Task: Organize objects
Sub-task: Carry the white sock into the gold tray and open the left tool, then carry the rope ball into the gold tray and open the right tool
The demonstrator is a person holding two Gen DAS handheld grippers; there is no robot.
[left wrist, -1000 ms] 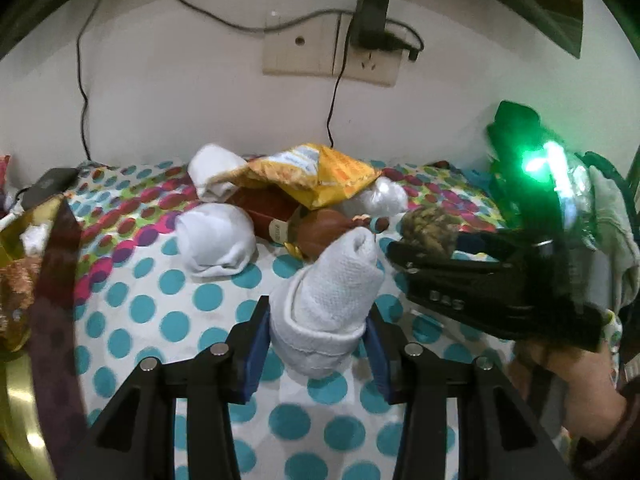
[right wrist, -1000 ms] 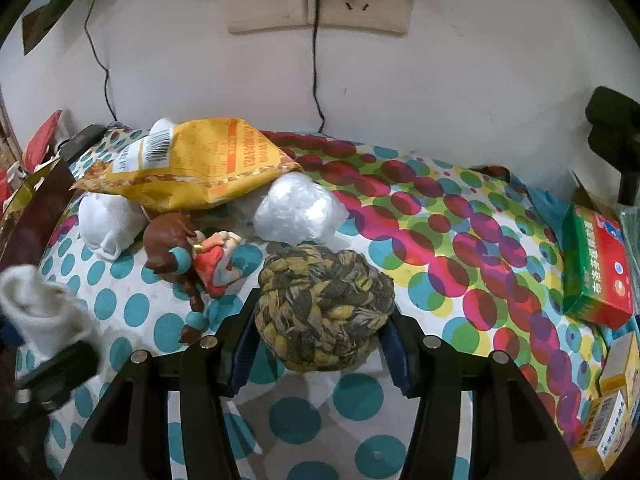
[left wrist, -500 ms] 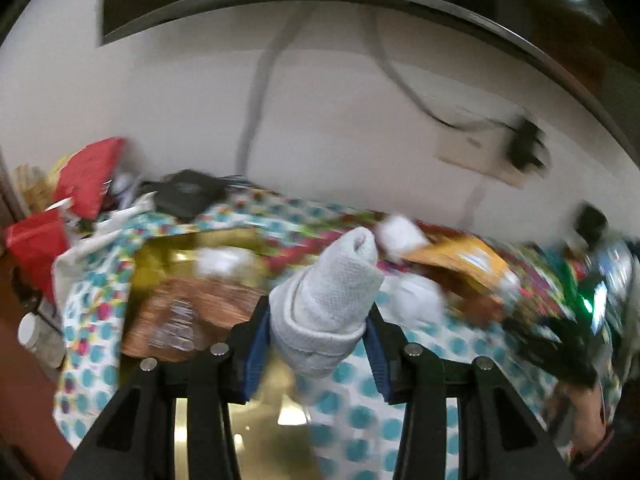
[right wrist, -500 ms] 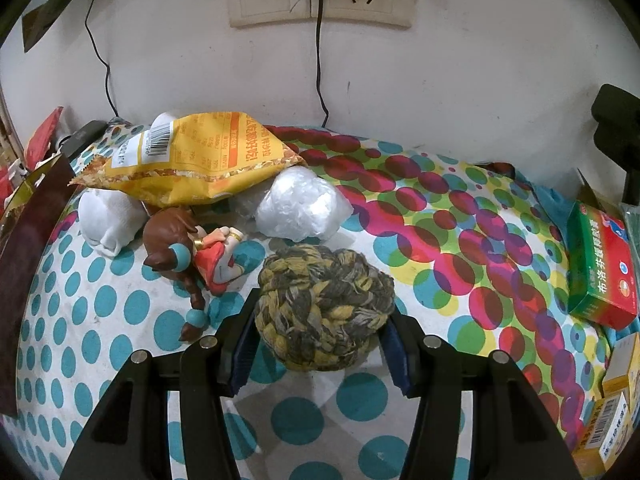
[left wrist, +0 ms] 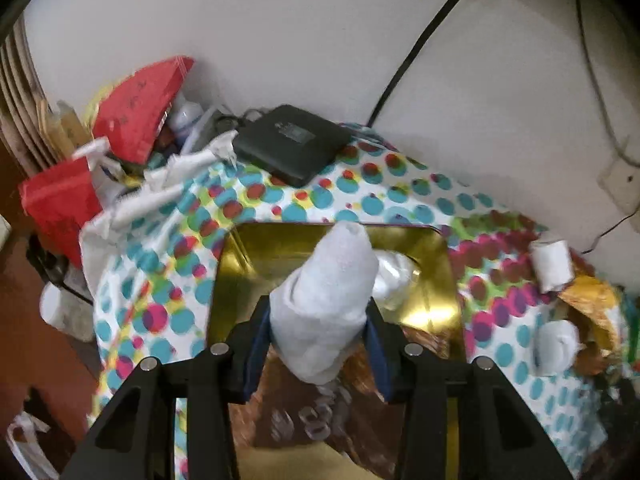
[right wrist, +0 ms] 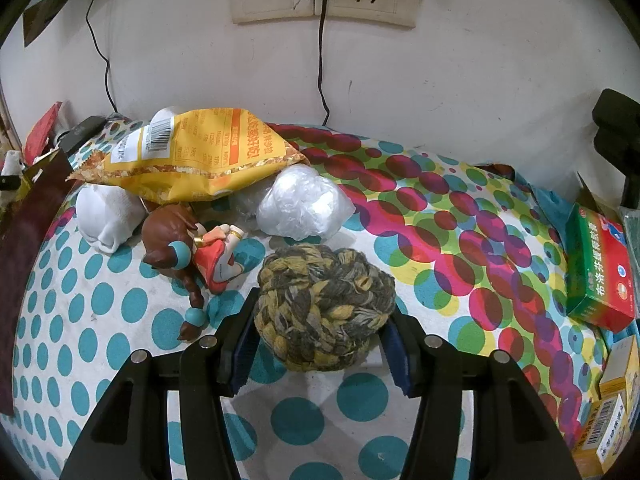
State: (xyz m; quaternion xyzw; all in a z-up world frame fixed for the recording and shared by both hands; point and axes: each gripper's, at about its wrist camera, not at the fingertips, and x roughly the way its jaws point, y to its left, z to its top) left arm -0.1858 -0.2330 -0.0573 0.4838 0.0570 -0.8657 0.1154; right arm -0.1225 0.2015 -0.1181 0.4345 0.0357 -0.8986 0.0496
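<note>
Your left gripper (left wrist: 318, 344) grips the rolled white sock (left wrist: 326, 304) above the gold tin (left wrist: 240, 256); this looks like the placing step. Next, lower it and open the jaws. Your right gripper (right wrist: 320, 344) clamps the braided rope ball (right wrist: 324, 308) over the dotted cloth (right wrist: 460, 264).

White sock (left wrist: 324, 304), gold tin (left wrist: 432, 280), polka-dot cloth (right wrist: 120, 304).

L gripper (left wrist: 318, 344) at 6 o'clock, pads clamped on rolled white sock (left wrist: 326, 304), toe end pointing to 12. Sock sits over gold tin box (left wrist: 240, 280), w/ another white bundle (left wrist: 394, 276) inside at 2 o'clock of sock. Black device (left wrist: 290, 148) at 12 on dotted cloth (left wrist: 156, 280); two more white rolls (left wrist: 554, 264) at 3.
</note>
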